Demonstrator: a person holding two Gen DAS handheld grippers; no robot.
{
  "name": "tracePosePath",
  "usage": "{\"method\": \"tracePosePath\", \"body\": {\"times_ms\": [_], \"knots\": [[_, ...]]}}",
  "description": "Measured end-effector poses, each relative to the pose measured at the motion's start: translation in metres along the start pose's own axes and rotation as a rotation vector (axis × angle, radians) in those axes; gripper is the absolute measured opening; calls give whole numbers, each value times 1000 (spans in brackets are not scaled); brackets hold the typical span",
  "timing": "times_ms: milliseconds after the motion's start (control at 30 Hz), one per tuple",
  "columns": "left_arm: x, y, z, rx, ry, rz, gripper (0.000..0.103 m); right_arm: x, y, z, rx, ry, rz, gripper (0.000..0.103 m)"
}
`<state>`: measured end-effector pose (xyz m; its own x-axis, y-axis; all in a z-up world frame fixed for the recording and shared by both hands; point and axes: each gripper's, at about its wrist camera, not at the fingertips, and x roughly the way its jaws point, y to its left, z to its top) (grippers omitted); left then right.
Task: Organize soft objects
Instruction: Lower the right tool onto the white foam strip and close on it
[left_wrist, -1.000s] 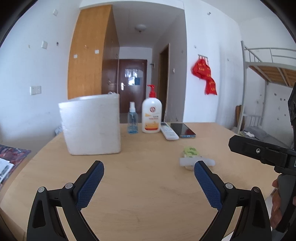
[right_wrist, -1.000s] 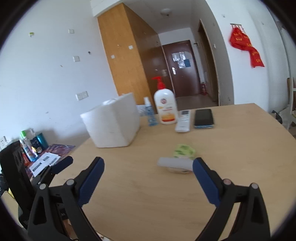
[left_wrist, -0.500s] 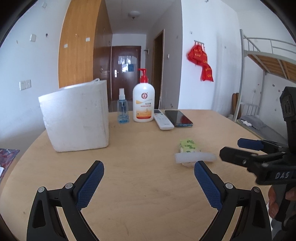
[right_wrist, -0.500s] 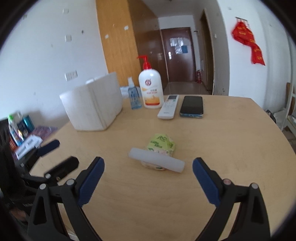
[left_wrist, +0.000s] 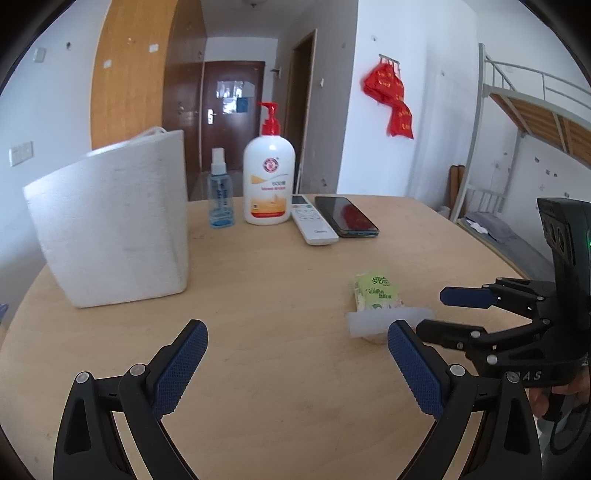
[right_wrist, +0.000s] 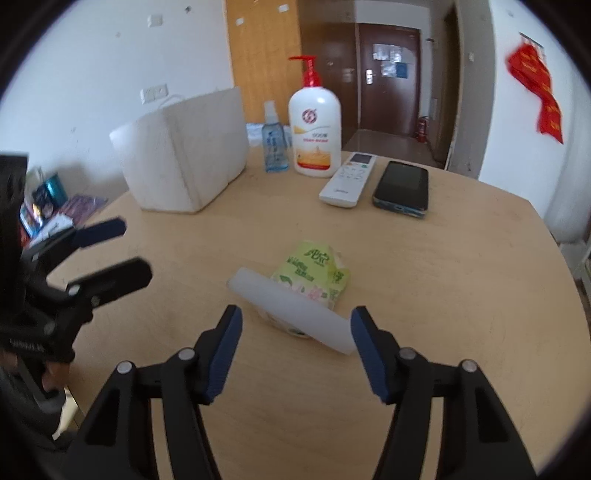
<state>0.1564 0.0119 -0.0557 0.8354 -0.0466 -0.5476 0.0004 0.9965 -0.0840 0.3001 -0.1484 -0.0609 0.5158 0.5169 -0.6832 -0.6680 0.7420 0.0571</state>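
Right tool (right_wrist: 295, 334) astride white strip (right_wrist: 291, 312)

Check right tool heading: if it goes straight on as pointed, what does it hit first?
Most likely the translucent white bar lying just ahead between the open fingers of the right tool, resting on the green tissue pack behind it. Depth is unclear, so it might pass just over.

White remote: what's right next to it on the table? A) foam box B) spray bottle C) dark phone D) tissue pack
C: the white remote lies side by side with the dark phone, on the side away from the pump bottle; the green tissue pack sits apart, nearer the right gripper.
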Motion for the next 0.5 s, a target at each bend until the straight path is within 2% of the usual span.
{"method": "tracePosePath", "body": {"times_ms": [200,367,500], "knots": [[25,-1,1,5,62,-59,98,17,-5,6,-80,75,17,66],[37,0,-3,-20,128,-129,98,31,-10,8,-113,143,57,49],[34,2,-4,-37,121,-135,98,33,-10,6,-124,159,62,46]]}}
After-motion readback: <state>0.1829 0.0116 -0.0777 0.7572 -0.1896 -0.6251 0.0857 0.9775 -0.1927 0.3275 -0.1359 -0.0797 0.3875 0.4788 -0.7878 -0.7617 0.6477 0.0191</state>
